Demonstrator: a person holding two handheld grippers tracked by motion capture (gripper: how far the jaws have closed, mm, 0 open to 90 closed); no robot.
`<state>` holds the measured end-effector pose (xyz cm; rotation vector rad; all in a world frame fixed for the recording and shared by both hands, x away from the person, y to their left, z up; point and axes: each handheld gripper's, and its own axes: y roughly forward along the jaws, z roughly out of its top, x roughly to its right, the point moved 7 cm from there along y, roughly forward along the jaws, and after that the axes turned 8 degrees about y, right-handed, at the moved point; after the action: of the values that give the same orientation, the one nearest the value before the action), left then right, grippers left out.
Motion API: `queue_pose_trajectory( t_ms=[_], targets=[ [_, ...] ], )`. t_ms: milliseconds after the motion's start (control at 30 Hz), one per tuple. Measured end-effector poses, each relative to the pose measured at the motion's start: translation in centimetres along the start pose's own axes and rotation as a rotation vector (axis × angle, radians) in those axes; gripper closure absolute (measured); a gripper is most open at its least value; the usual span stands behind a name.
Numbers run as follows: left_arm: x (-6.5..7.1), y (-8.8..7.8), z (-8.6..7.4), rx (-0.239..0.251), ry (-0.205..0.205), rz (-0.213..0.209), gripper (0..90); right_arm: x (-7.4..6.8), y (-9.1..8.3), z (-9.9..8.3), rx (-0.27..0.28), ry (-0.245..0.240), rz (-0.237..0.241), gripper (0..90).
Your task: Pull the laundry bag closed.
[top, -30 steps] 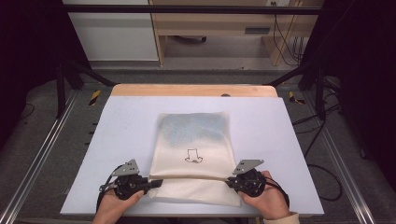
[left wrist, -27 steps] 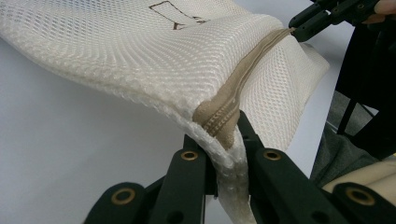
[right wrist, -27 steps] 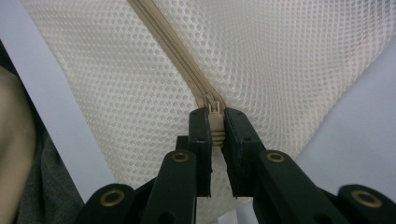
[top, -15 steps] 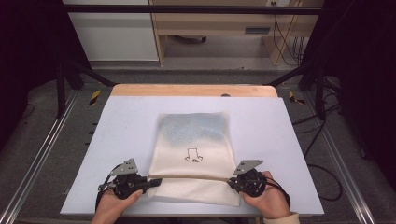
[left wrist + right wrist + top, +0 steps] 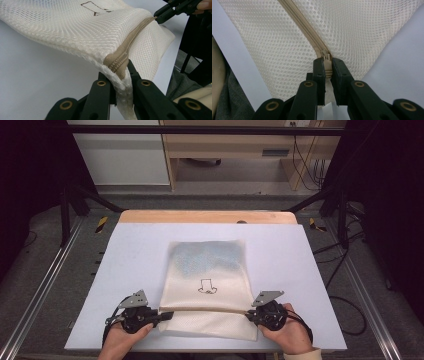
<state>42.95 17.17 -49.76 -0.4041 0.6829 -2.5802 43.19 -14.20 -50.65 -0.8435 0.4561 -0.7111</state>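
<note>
Two grippers work the mesh bag point(image 5: 209, 285) lying near our edge of the table point(image 5: 125, 255). Our left gripper point(image 5: 121, 75) clamps the zipper's point(image 5: 205, 310) cloth end to anchor it. Our right gripper point(image 5: 327, 67) pinches the zipper pull point(image 5: 326, 58), likely so we can slide it.

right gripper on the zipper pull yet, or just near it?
Touching. The right gripper view shows the right gripper with both jaws pressed against the tan zipper pull of the mesh bag, no gap on either side.
</note>
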Motion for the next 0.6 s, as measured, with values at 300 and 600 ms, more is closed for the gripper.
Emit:
queue_pose_trajectory(
  t_ms=[300,600],
  targets=[
    [-0.13,-0.15,0.06,0.01,-0.008,-0.001,84.9,0.63,-0.05,-0.52,-0.022,0.01,-0.027,82.0],
    [0.04,0.1,-0.18,-0.002,-0.009,-0.008,84.9,0.95,-0.21,-0.83,-0.022,0.021,-0.038,82.0]
  ],
)
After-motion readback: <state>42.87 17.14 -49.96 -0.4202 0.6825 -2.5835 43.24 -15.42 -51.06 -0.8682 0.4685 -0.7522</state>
